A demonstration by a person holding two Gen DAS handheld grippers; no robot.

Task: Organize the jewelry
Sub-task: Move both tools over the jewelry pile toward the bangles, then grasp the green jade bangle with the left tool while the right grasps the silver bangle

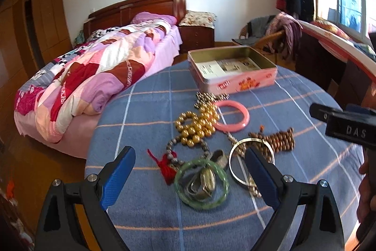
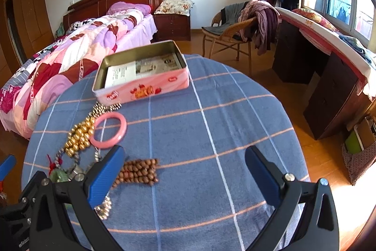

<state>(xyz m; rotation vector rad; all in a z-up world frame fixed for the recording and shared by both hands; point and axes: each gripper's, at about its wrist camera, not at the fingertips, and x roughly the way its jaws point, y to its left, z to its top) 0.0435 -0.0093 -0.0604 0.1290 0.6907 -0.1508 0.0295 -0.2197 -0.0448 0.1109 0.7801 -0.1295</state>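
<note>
Left claw (image 1: 190, 171) apart, above translucent green bangle (image 1: 201, 182) — straddle its 9 o'clock rim, avoiding tangled watch. Right claw (image 2: 185, 172) apart, empty. Destination: open pink tin (image 1: 232, 72), 12 o'clock.

Your right gripper's left finger (image 2: 107, 177) covers part of the brown bead string (image 2: 141, 172) and the silver chain (image 2: 103, 205), so you cannot see where they end. The print on the paper (image 1: 225, 66) inside the pink tin (image 1: 235, 84) is too blurred to read. In the left wrist view, your other gripper (image 1: 345, 126) is cut off by the right edge.
</note>
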